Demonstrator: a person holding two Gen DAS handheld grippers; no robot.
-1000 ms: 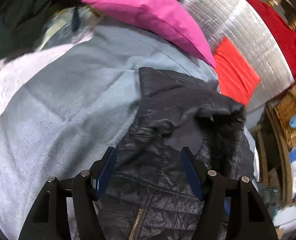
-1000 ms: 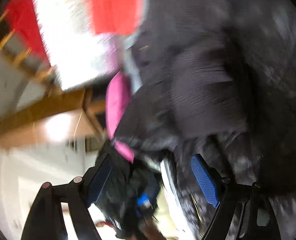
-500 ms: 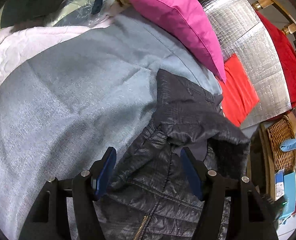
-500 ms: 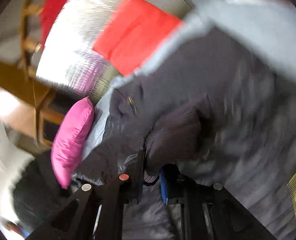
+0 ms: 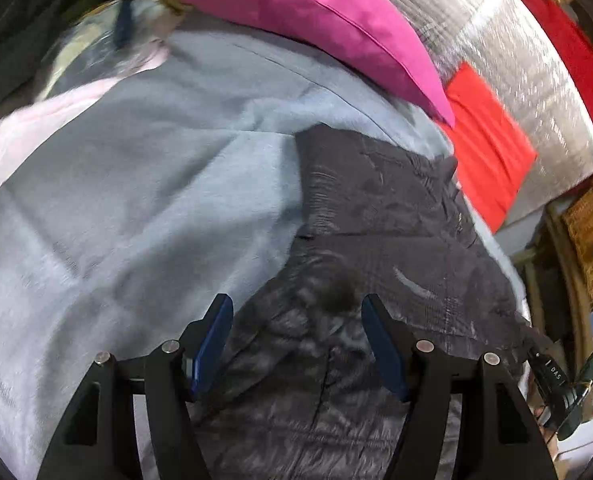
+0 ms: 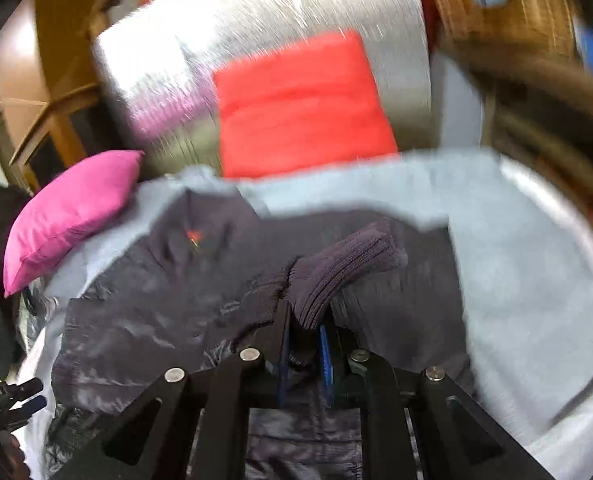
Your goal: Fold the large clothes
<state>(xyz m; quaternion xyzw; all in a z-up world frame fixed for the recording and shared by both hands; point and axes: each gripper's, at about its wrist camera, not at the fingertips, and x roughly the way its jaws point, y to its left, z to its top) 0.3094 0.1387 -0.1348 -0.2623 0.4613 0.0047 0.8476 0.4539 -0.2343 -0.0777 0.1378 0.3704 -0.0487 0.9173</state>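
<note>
Left wrist view: the left gripper [image 5: 296,344] pointed steeply down over a dark quilted jacket [image 5: 380,240], its jaws standing apart with nothing pinched between them, only the padded front and zip line showing in the gap below. The jacket lay spread on a pale grey-blue blanket [image 5: 144,200], apparently laid flat so it could be folded. Beyond the jaws sat a magenta pillow [image 5: 316,20]; beyond and to their right, a red cloth [image 5: 488,140] lay on a silver foil mat [image 5: 516,60]. At the far right edge the other tool's black body was just visible.

Right wrist view: the right gripper [image 6: 302,344] had its jaws closed on the jacket's ribbed knit cuff [image 6: 344,272], which bunched up just ahead of the blue pads, seemingly lifted so the sleeve could be carried across the body. The gripper angled downward, with the jacket's body spreading to the left of the jaws and the blanket to their right. The picture was motion-blurred.
</note>
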